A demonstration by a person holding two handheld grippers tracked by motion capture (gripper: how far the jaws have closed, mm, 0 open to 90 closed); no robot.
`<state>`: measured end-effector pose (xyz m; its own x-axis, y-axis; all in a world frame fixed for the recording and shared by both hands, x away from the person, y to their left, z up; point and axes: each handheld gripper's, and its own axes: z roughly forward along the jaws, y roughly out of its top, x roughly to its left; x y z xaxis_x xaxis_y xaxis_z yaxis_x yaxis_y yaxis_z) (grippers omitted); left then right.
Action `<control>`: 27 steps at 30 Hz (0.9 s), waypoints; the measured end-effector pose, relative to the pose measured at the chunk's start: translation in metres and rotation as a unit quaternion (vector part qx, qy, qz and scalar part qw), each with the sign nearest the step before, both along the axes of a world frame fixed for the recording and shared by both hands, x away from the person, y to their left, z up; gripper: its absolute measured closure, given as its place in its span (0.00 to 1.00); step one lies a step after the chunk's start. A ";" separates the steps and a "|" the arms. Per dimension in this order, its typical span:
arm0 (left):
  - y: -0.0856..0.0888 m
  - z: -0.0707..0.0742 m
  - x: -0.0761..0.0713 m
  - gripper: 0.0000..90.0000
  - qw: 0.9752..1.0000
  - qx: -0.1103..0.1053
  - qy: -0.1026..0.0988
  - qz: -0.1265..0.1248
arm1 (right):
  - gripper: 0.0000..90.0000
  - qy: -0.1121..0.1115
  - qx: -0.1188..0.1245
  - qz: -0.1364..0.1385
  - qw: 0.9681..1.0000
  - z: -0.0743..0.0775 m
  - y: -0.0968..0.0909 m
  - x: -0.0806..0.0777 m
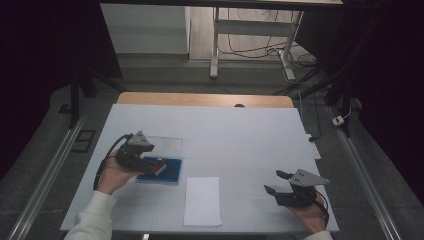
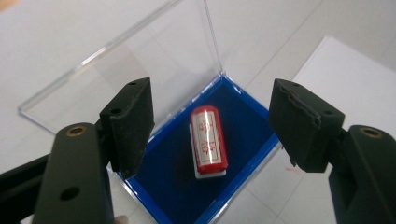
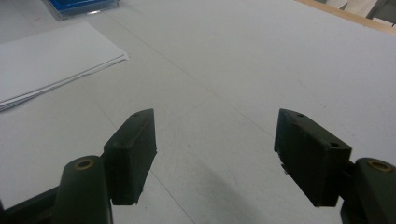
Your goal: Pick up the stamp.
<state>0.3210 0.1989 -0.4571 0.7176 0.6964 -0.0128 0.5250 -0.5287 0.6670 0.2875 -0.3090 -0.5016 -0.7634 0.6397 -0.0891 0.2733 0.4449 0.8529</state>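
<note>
Left hand-held gripper spread astride red stamp, stamp characters illegible

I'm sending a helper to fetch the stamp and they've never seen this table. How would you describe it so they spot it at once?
On the white table, look to the left side for the open case with a blue lining and a clear lid folded back. The stamp lies on its side in that lining, between the jaws of the left gripper. It is the one small red cylinder, with a white base.
</note>
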 end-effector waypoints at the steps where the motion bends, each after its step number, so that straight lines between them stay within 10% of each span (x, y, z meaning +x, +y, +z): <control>1: -0.001 -0.001 0.000 0.35 1.000 0.004 0.003 -0.001 | 0.32 0.001 0.000 0.000 1.000 0.000 0.000 0.000; 27: -0.014 -0.020 0.006 0.66 0.997 0.057 0.056 0.005 | 0.33 0.004 -0.008 -0.005 1.000 -0.001 -0.002 -0.001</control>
